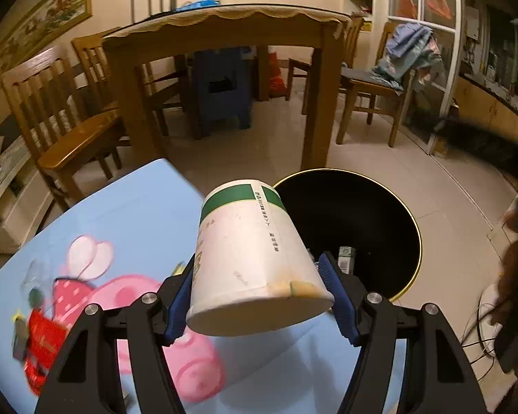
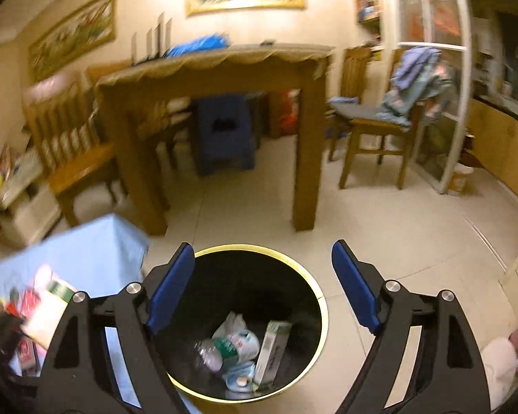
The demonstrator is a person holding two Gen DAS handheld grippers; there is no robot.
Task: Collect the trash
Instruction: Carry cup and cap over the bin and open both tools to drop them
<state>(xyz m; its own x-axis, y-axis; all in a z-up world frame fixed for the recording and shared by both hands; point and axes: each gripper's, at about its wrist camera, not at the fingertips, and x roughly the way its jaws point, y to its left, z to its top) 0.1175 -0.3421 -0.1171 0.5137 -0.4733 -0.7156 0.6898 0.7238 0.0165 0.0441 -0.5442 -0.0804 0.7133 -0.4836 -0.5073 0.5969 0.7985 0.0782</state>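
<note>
Cup over blue tablecloth, tiled floor.

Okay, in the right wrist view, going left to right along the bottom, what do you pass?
Blue tablecloth → left blue pad → plastic bottle in the black bin → carton → right blue pad

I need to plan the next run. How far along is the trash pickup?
Partly done. The bin already holds a bottle, a box and crumpled wrappers. The right gripper is open and empty above it. The left gripper grips a paper cup just short of the bin, still to drop. Blurred red items remain on the blue cloth.
</note>
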